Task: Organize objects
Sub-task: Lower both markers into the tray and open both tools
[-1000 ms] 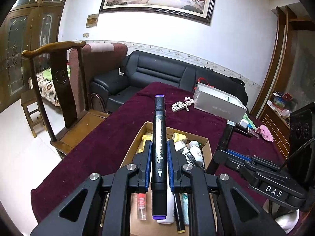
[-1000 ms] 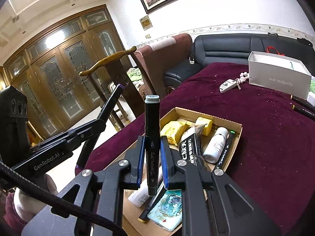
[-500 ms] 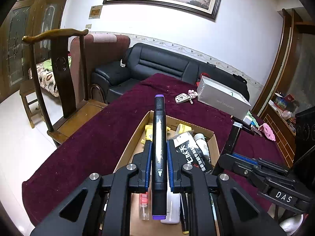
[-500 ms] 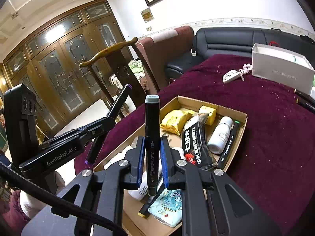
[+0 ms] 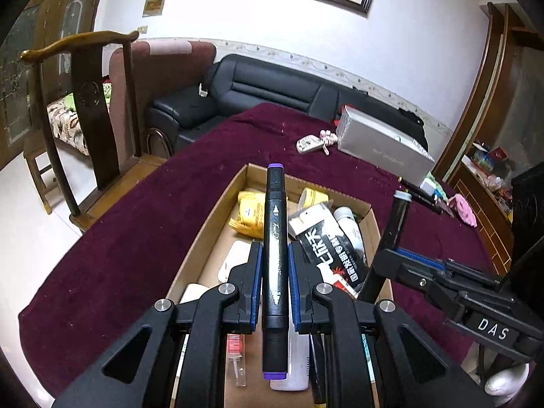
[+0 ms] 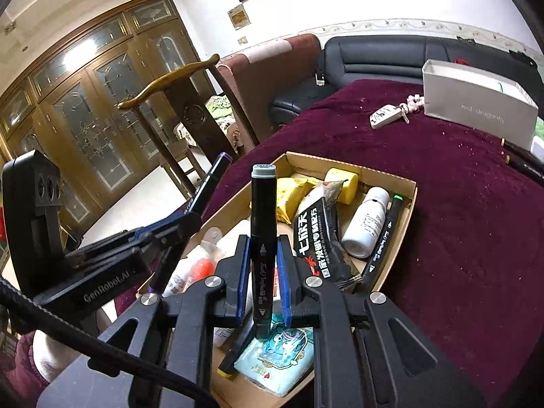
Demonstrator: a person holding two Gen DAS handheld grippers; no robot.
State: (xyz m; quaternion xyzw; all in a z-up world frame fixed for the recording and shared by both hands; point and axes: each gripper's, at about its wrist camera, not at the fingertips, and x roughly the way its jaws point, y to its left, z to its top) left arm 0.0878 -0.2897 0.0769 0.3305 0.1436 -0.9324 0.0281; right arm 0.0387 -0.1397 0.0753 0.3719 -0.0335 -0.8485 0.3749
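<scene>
While both tongs hang over it, the worktop [image 5: 119, 238], draped in dark red cloth, fills most of each view. On it sits an open cardboard box [image 6: 409, 204], crowded with items: a black sachet with white lettering [image 6: 318, 238] near its centre, a white bottle [image 6: 365, 226] just beside it at 3 o'clock, yellow packets [image 6: 289, 195] toward 11 o'clock, and a green-capped marker [image 6: 384, 238] along the 3 o'clock wall. A grey box [image 6: 476, 112] stands well apart at 1 o'clock, with a key fob [image 6: 386, 117] near it. Left tongs [image 5: 274, 285] are clenched on a purple-capped marker [image 5: 274, 238], which points to 12 o'clock over the box's contents. Right tongs [image 6: 261, 278] are clenched on a grey-capped marker [image 6: 261, 210], likewise pointing to 12 o'clock above the box; its lower end hangs over a teal printed packet [image 6: 282, 357]. In the right wrist view the left tongs appear at 9 o'clock, beside the box's edge.
</scene>
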